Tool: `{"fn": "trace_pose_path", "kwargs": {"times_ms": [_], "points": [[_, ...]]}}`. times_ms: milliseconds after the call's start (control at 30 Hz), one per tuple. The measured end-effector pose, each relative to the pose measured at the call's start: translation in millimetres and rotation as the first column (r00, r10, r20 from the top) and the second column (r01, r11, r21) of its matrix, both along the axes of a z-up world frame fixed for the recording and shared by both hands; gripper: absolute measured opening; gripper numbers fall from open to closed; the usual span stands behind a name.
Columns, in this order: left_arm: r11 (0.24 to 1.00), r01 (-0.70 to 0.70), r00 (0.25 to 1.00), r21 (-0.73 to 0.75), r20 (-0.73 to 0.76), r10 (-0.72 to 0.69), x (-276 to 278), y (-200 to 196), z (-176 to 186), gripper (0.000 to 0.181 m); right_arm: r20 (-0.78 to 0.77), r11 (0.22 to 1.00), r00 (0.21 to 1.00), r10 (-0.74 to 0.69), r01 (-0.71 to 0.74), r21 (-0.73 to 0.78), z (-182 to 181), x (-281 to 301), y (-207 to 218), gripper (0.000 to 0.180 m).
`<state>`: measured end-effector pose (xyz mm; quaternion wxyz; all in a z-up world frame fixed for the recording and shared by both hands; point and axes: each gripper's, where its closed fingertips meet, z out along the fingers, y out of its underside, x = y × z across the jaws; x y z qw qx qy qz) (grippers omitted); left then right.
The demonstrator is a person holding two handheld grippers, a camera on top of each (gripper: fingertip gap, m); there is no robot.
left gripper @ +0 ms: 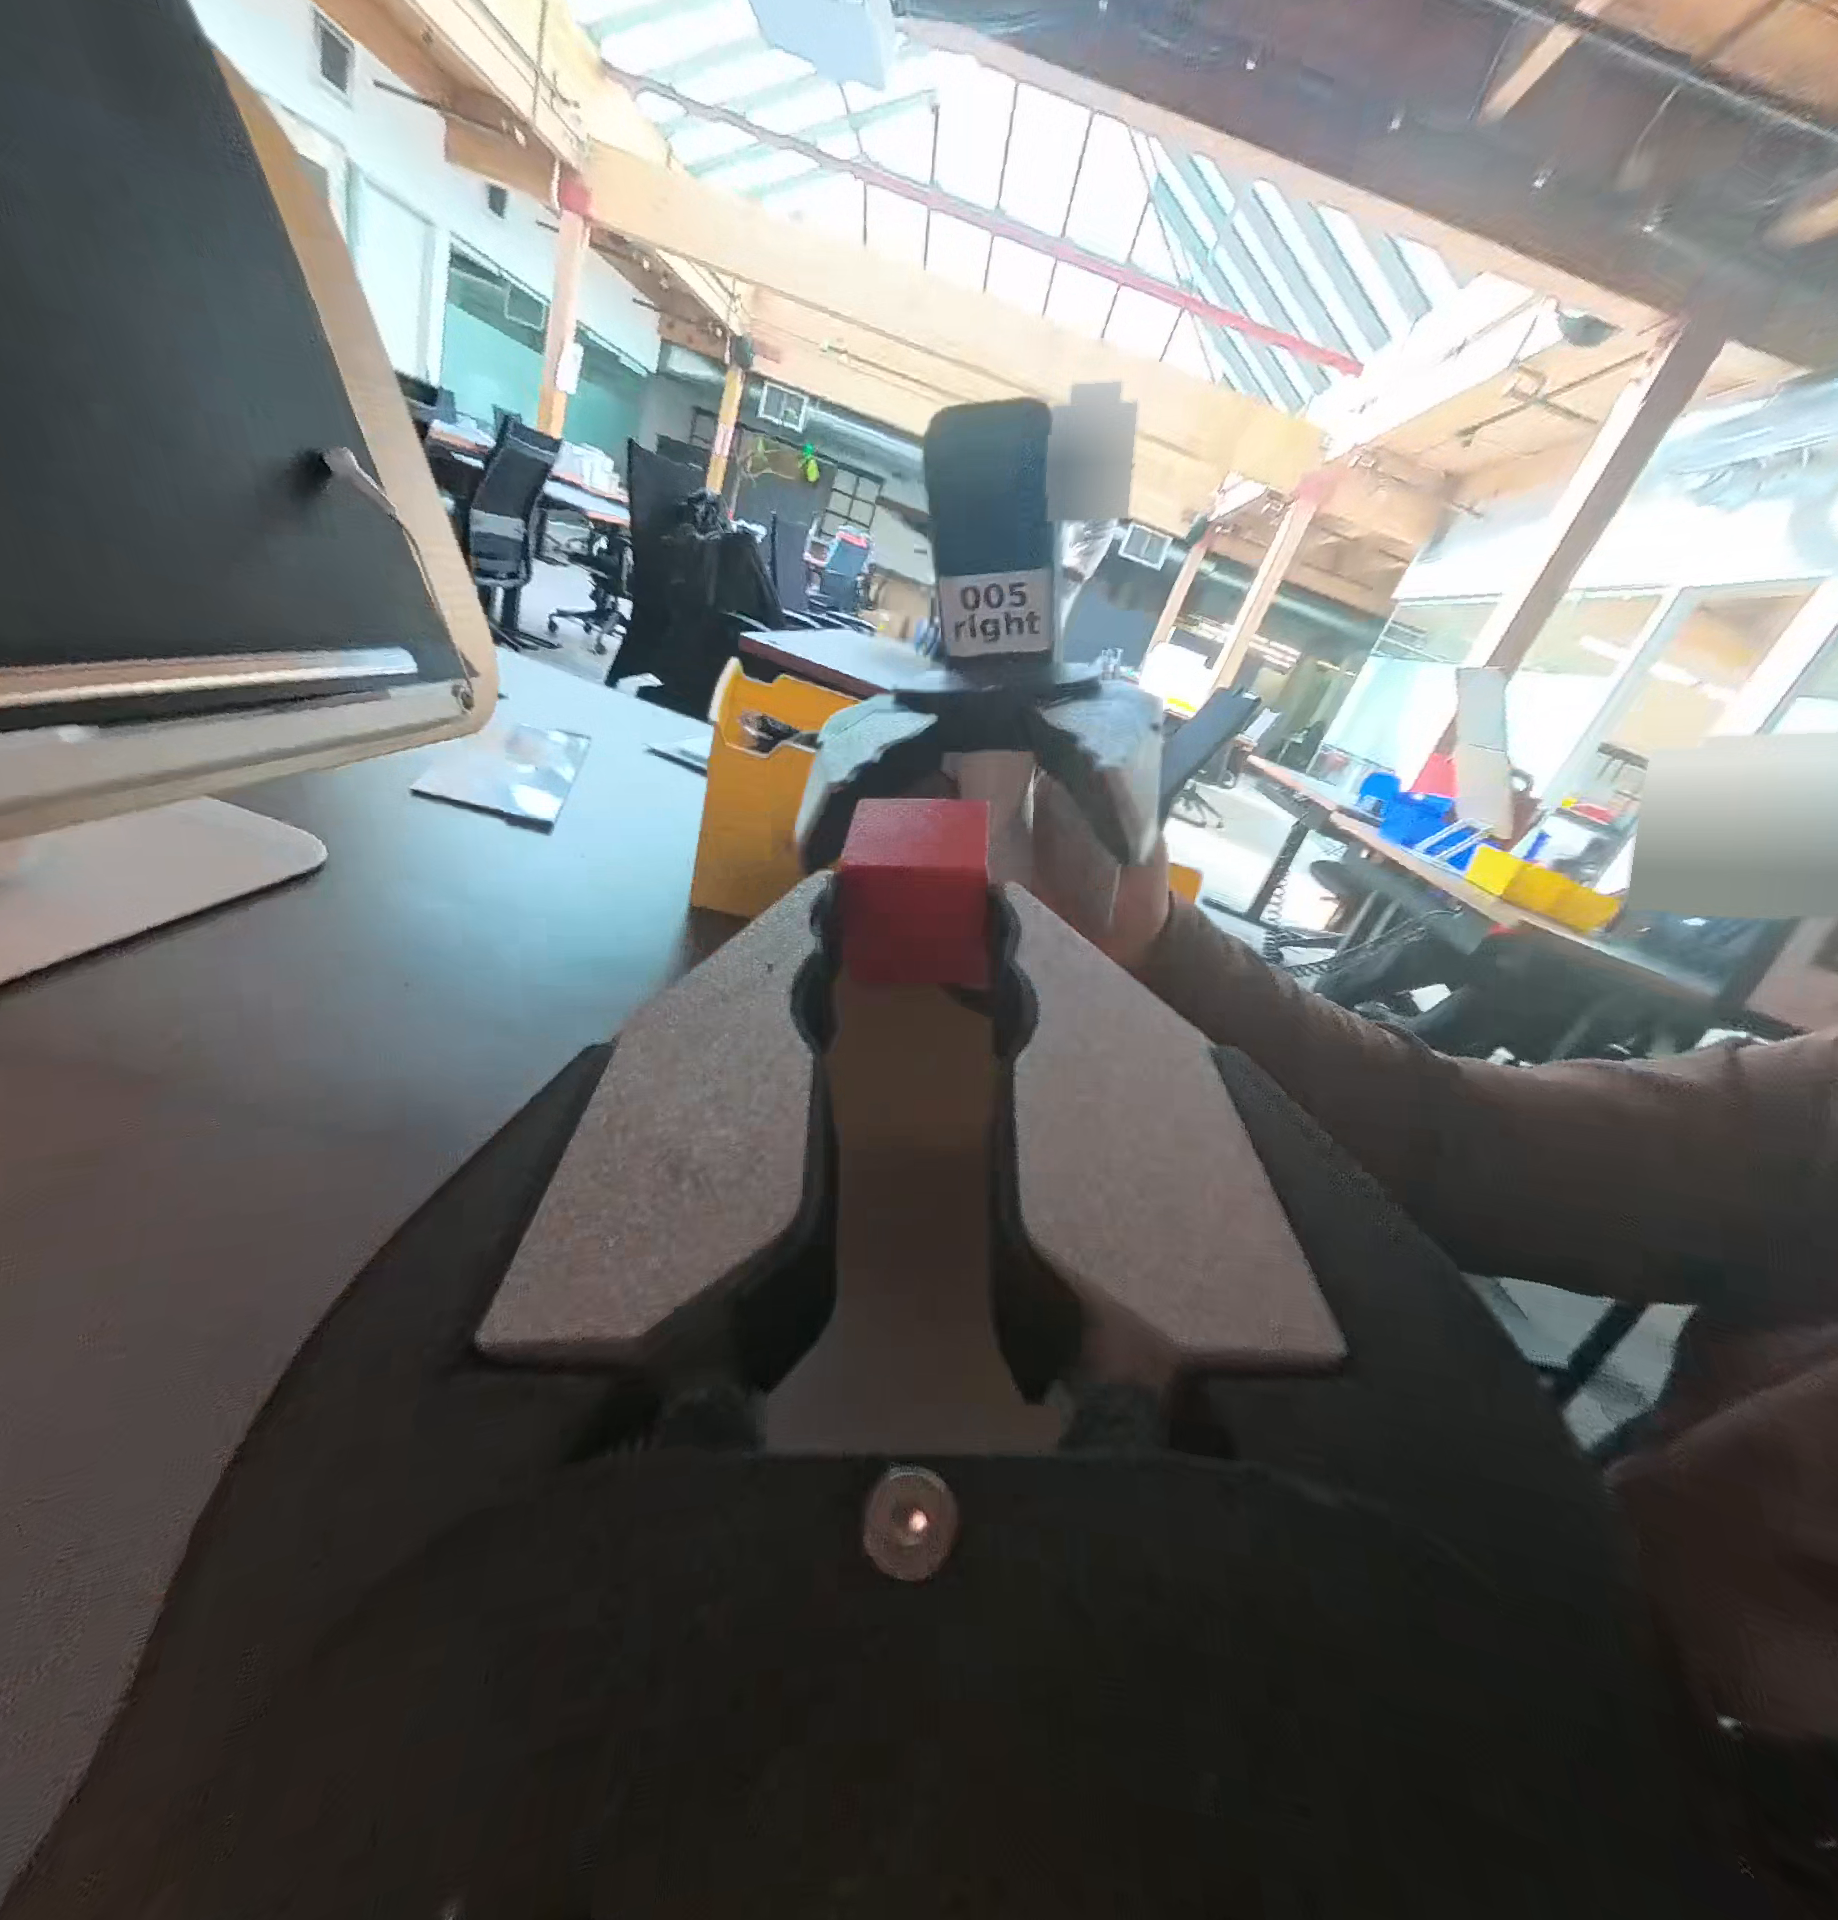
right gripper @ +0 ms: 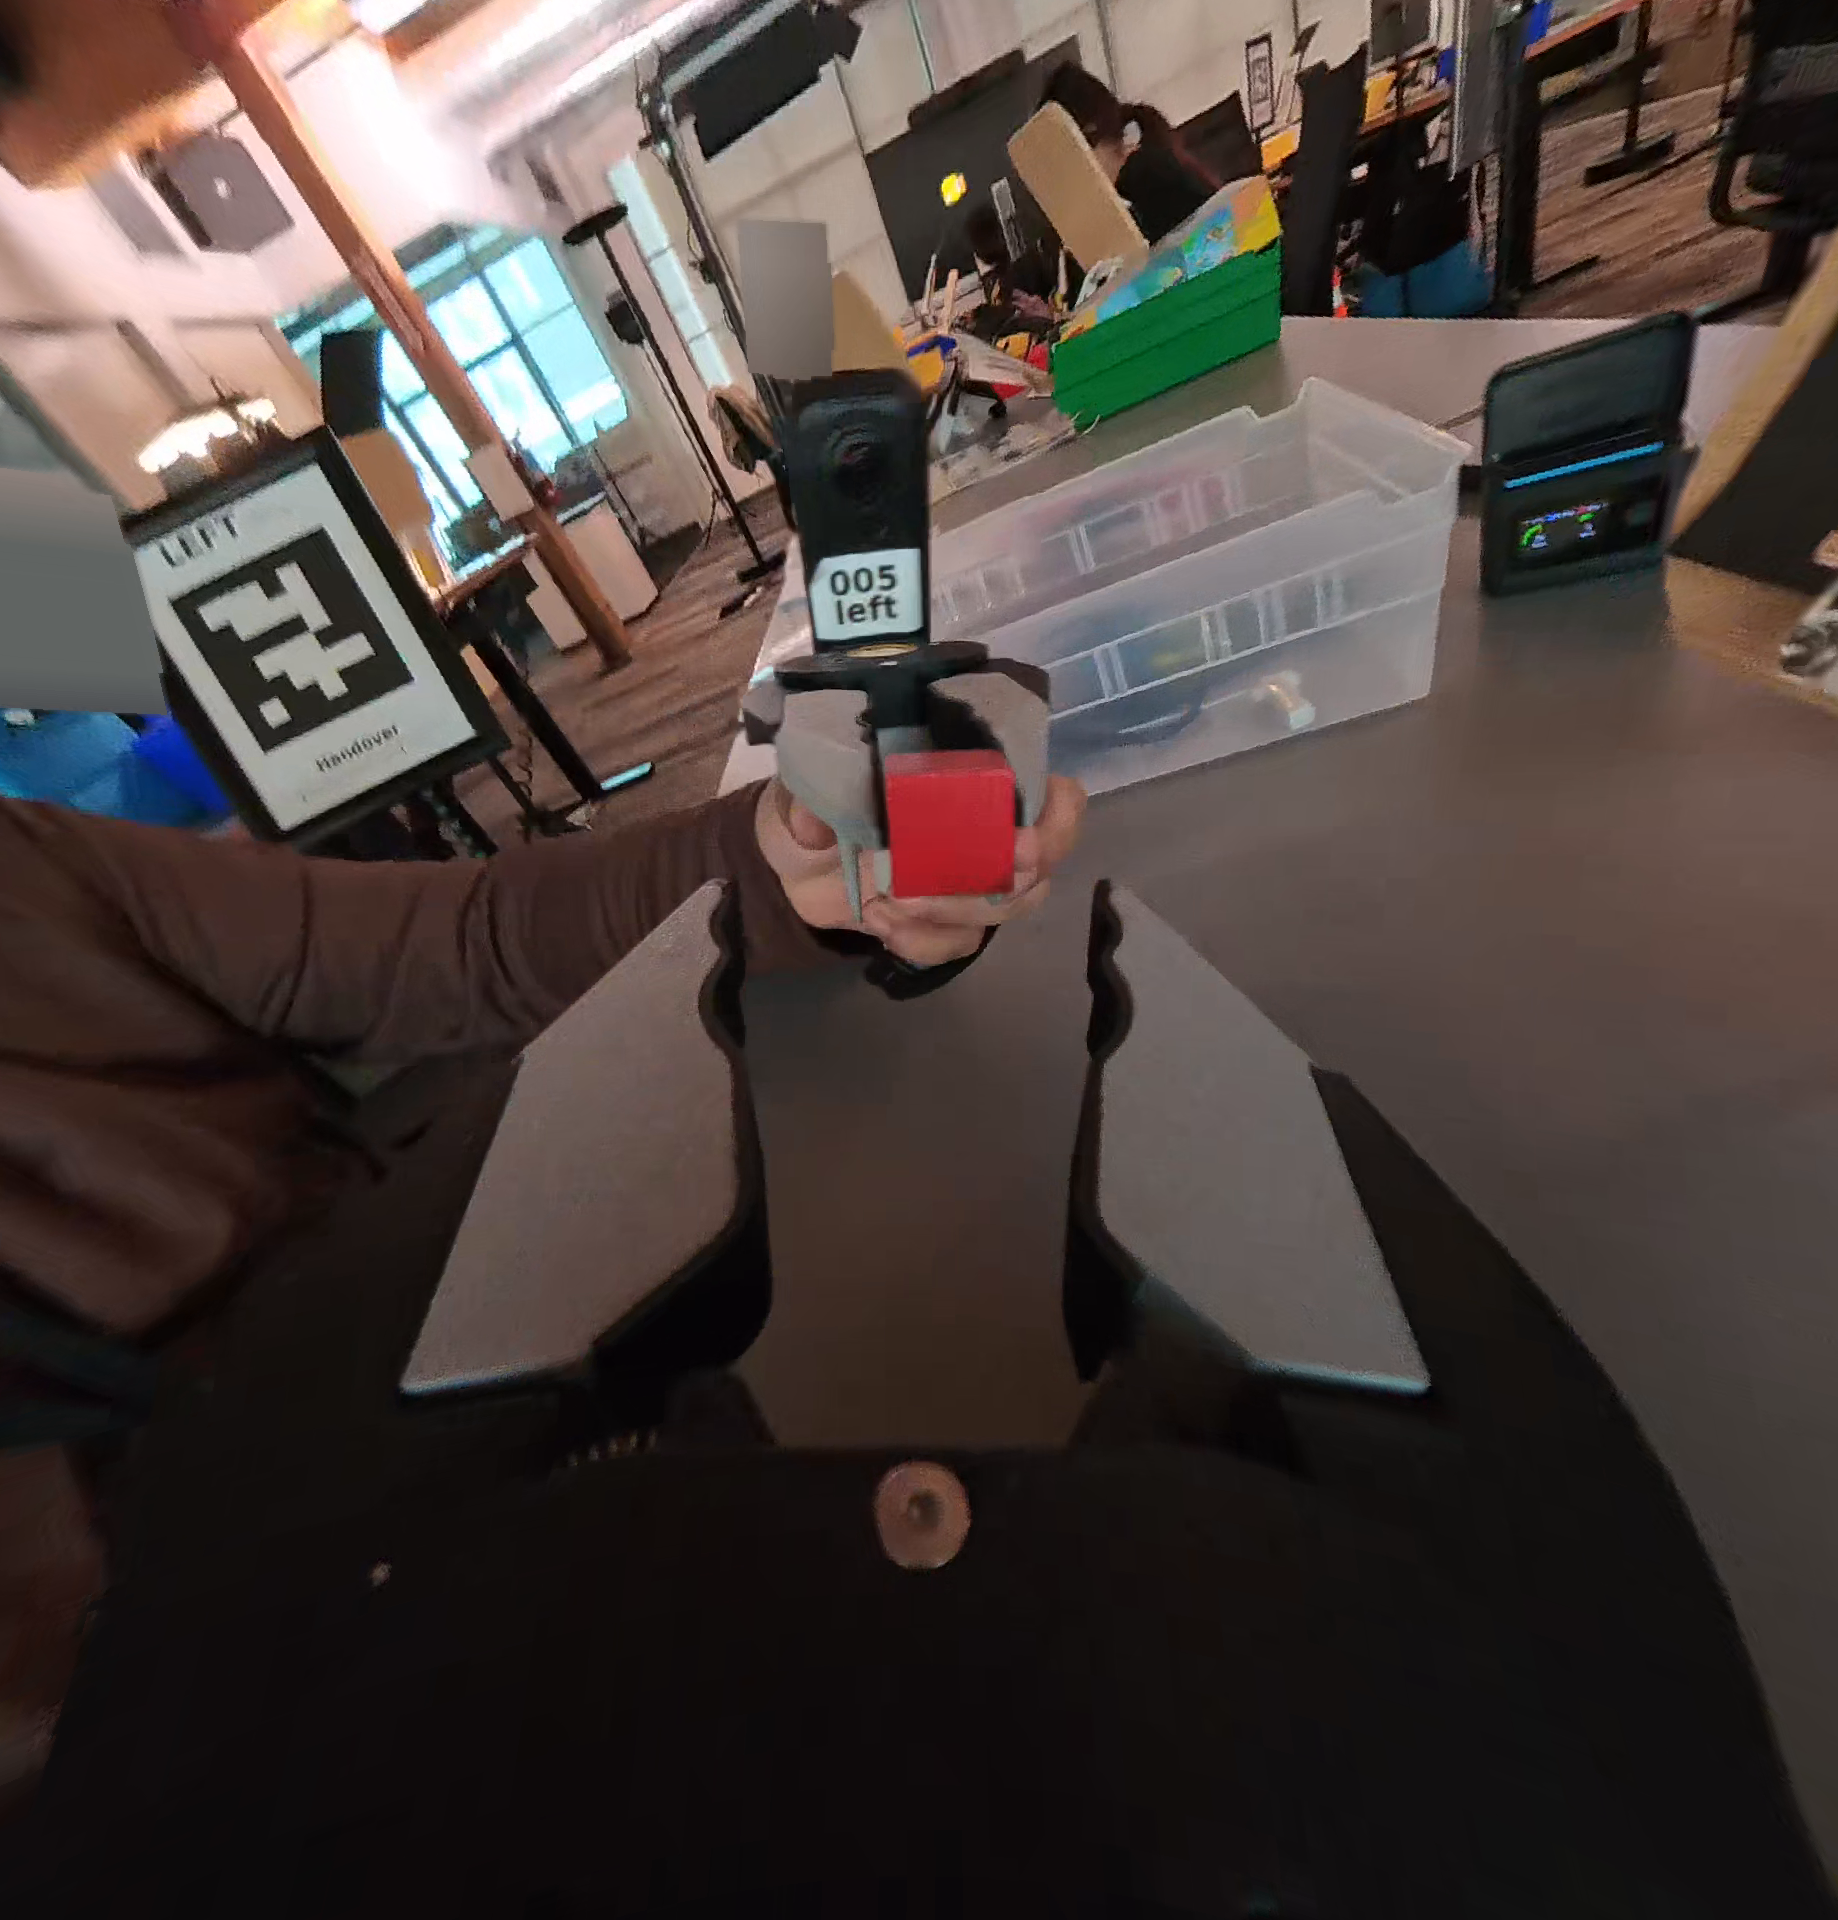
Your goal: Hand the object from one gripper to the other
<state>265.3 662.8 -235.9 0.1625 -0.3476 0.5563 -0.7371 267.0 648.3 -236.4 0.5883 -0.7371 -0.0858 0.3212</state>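
red cube (left gripper: 915,891) sat clamped between the tips of my left gripper (left gripper: 913,935), held in the air above the dark table (left gripper: 271,1091) and pointed straight at the other tool. my right gripper (right gripper: 910,935) faced it head-on with its fingers spread wide and nothing between them; from the right wrist view the cube (right gripper: 951,826) lay dead ahead and slightly above the gap, just beyond the fingertips and not yet touching them. being a cube it had no long axis to line up, and its front and top faces stood clear, while the left fingers covered its two sides. i judged the receiving jaws would need to come in turned a quarter to the left pair, or take the part that stuck out in front. the room between the tools was open; a clear plastic bin (right gripper: 1258,561) sat well behind, and a monitor (left gripper: 167,416) stood off to one side.
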Motion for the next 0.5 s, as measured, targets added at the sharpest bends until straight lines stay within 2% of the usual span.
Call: {"fn": "trace_pose_path", "kwargs": {"times_ms": [133, 300, 367, 500], "points": [[0.999, 0.040, 0.999, 0.016, -0.028, -0.039, -1.0, -6.2, -7.9, 0.023, 0.029, 0.999, 0.999, -0.027, 0.026, 0.018, -3.4, -5.6, 7.9, 0.056], [0.997, 0.046, 0.999, 0.058, -0.006, -0.046, -2.8, -14.6, -8.0, 0.024, -0.060, 1.000, 0.998, -0.003, 0.003, 0.006, -4.0, -6.9, 11.2, 0.046], [0.997, 0.042, 0.999, 0.063, -0.007, -0.042, -2.1, -15.6, -8.8, 0.024, -0.073, 1.000, 0.997, 0.007, -0.006, 0.012, -3.3, -7.4, 10.9, 0.029], [0.997, 0.030, 1.000, 0.066, -0.007, -0.030, -0.3, -15.2, -9.8, 0.024, -0.049, 1.000, 0.999, -0.012, 0.013, 0.008, -5.3, -5.6, 11.7, 0.028]]}}
